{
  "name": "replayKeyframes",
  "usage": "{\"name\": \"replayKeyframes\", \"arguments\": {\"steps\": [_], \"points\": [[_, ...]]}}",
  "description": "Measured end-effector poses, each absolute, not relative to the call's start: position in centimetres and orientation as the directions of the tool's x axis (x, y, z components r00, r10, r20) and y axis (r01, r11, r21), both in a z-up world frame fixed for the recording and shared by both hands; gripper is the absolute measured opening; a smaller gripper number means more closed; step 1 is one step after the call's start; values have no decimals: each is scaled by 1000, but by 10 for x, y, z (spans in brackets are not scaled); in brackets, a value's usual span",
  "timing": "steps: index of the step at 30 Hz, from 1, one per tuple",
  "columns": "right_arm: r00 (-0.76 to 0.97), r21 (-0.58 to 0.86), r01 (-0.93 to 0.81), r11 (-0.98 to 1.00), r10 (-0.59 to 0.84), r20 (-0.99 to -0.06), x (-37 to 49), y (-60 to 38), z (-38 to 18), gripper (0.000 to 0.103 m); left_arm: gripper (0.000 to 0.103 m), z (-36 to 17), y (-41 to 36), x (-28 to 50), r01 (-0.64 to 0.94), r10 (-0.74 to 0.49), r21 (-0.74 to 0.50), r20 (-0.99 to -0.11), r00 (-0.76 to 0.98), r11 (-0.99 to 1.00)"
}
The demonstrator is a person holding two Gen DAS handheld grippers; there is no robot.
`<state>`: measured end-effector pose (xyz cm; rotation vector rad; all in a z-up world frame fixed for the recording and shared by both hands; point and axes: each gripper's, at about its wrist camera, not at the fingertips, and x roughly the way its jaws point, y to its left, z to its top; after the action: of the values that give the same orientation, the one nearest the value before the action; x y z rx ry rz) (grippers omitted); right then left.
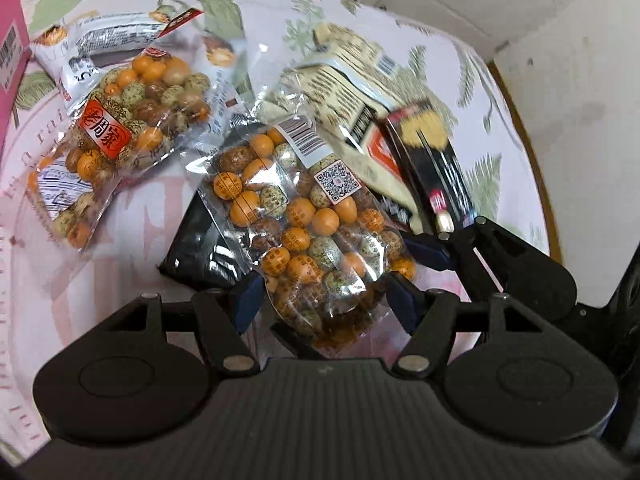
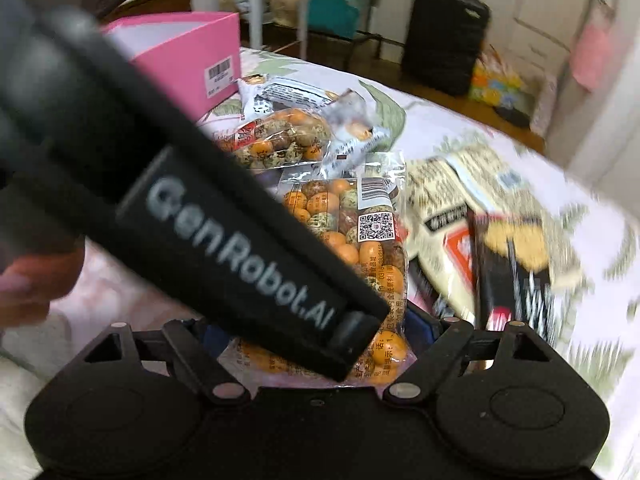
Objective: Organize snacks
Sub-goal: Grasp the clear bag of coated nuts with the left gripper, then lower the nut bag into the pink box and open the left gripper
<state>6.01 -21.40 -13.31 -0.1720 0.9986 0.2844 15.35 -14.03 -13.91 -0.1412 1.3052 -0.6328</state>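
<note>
Snacks in a loose heap on the floral tablecloth [image 1: 500, 92], and nearest of all is a clear bag of coated nuts [image 1: 316, 232], its bottom end sitting between the blue pads of the left gripper [image 1: 326, 298]. Those jaws look about half open, flanking the bag; whether they're actually pinching it can't be told. The right gripper [image 1: 442, 246] comes in beside it, and from its own camera the left tool's body blocks the tips, so its opening can't be told either. That bag looks light, crinkly and slippery, the nuts shifting inside; the flat sealed end seems the best place to grip. Under it lies one dark packet [image 1: 204, 248]. Further out: a second nut bag [image 1: 116, 140], making two; one black box [image 1: 432, 168] on a cream bag [image 1: 348, 76], blurred; two white wrappers [image 1: 120, 36] behind; and one pink box [image 2: 188, 56] at the far edge.
</note>
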Motion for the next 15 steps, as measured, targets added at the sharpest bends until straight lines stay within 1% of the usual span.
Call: {"name": "replayKeyframes", "arguments": {"steps": [4,8,15], "points": [[499,78,-222,972,182,-847,41,-212,-124,87,65,-122,-145,133,418,-463,-381,-879,112,825],[493,136,-191,972,215,-843,20,-208,-112,87,65,-104,-141,116,446,-414,-338,-906,82,829],[504,152,-203,967,237,-831,-8,-195,-86,87,65,-68,-121,89,460,-402,-321,-911,89,828]]}}
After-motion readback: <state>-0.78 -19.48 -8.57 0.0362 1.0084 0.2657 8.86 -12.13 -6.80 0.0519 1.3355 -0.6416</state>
